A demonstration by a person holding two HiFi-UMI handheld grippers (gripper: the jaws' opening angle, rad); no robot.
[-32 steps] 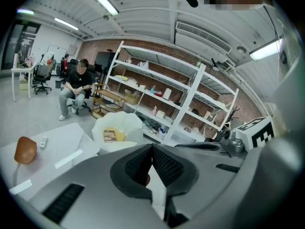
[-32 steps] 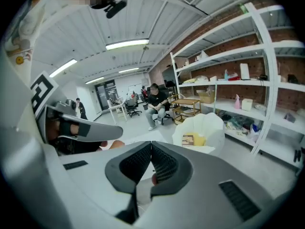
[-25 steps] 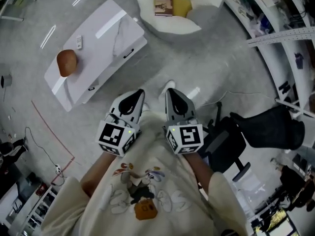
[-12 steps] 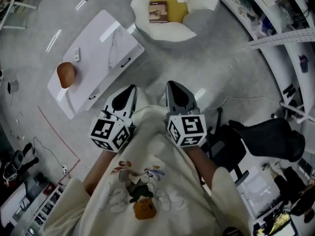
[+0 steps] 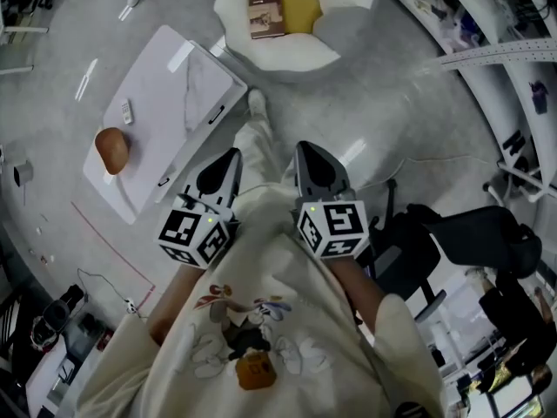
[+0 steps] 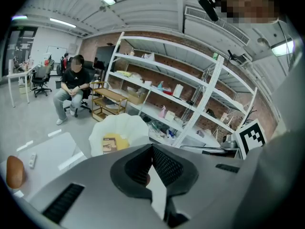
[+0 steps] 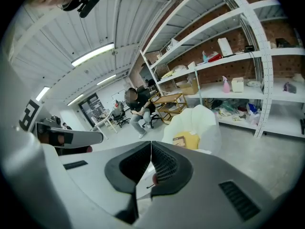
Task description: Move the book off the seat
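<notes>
A brown book (image 5: 265,16) lies on the yellow cushion (image 5: 294,0) of a white petal-shaped seat (image 5: 287,46) at the top of the head view, well ahead of both grippers. My left gripper (image 5: 231,157) and right gripper (image 5: 306,150) are held side by side close to the person's body, both shut with nothing between the jaws. In the left gripper view the book (image 6: 110,144) shows just above the shut gripper (image 6: 151,148), inside the seat (image 6: 119,125). The right gripper view shows the book (image 7: 179,140) in the seat (image 7: 198,120) beyond the shut gripper (image 7: 151,143).
A low white table (image 5: 165,103) stands left of the seat, with a brown rounded object (image 5: 111,146) and a remote (image 5: 127,110) on it. A black office chair (image 5: 452,242) is at the right. White shelving (image 6: 181,94) runs behind the seat. A person (image 6: 71,87) sits far off.
The person has stepped forward: a leg and shoe now show ahead, and seat, book and table have shifted in the head view. Both grippers stay shut and together.
</notes>
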